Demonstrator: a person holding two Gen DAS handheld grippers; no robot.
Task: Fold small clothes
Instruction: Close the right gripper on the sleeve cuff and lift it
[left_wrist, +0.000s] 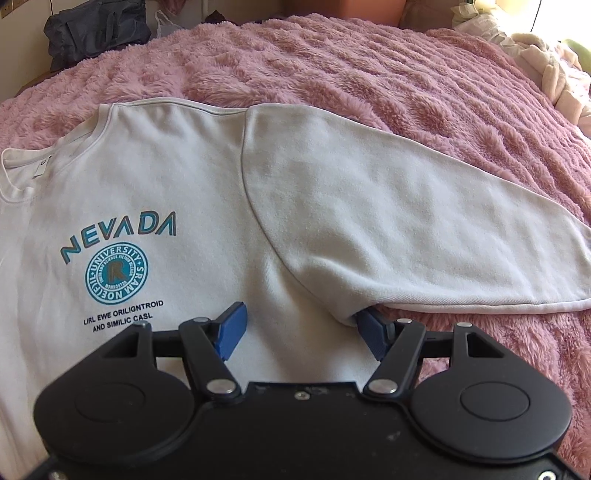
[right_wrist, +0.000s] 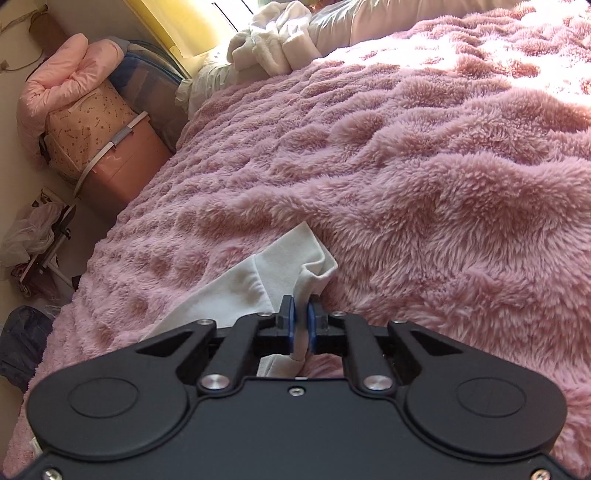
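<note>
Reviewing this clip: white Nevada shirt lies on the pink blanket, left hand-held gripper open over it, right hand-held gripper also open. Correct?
Not quite. The right hand-held gripper is shut on a fold of the white shirt, as the right wrist view shows. The left hand-held gripper is open over it, on the pink blanket.

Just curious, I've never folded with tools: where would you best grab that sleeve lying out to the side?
Probably the sleeve at its cuff edge, coming from the outer side: it lies flat on the blanket, and only that hem gives a thin, free edge.
</note>
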